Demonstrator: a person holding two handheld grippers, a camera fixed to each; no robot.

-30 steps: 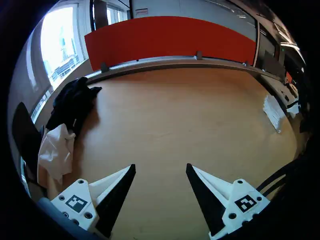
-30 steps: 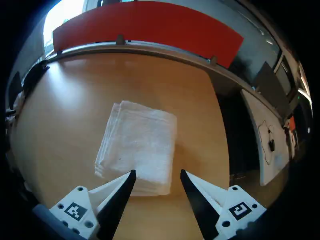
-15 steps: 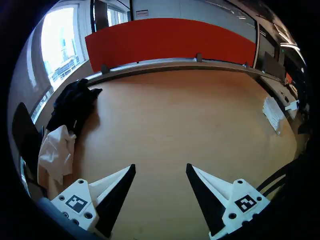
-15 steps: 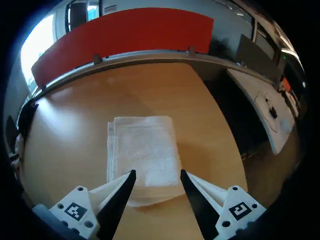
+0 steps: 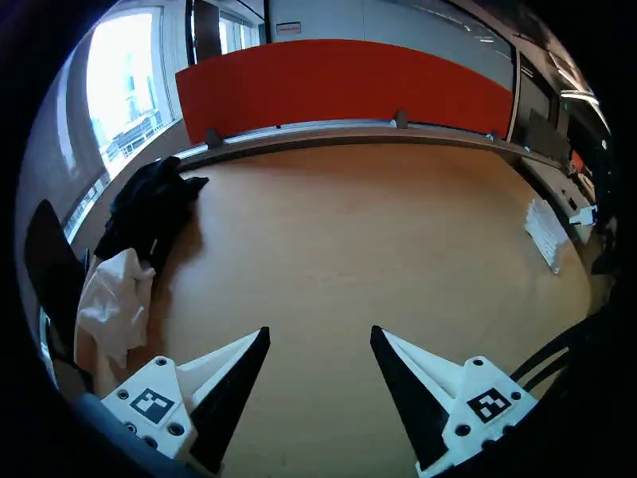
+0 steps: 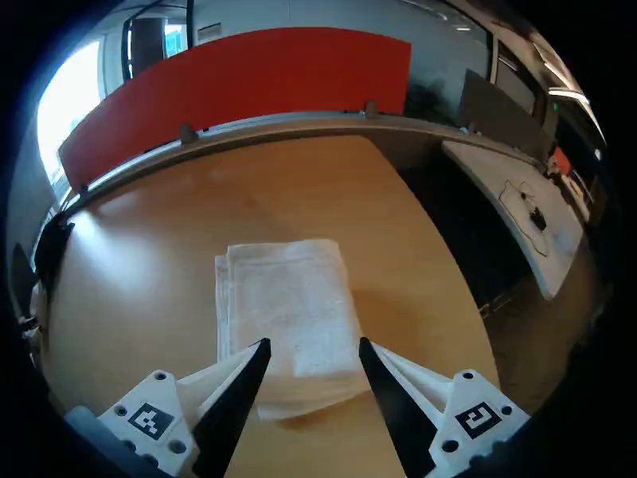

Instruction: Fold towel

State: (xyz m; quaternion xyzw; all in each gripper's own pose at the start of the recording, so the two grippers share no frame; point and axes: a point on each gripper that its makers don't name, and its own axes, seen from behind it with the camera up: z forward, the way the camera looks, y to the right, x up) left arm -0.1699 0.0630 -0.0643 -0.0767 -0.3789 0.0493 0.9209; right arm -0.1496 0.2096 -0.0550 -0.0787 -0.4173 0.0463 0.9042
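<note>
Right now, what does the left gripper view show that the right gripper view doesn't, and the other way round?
Left gripper view: the open left gripper over bare wood, with a dark garment heap and a crumpled white cloth plain at the table's left edge. Right gripper view: the open right gripper with the folded towel close in front of it, and a neighbouring white desk. Shared: the wooden table, the red partition, and the towel, small at the far right in the left gripper view.

The towel (image 6: 287, 315) is lying flat on the bench (image 6: 143, 239), folded into a thick white rectangle, its stacked layers showing along the left and near edges. In the right gripper view it is sitting nearer the bench's right edge.
</note>
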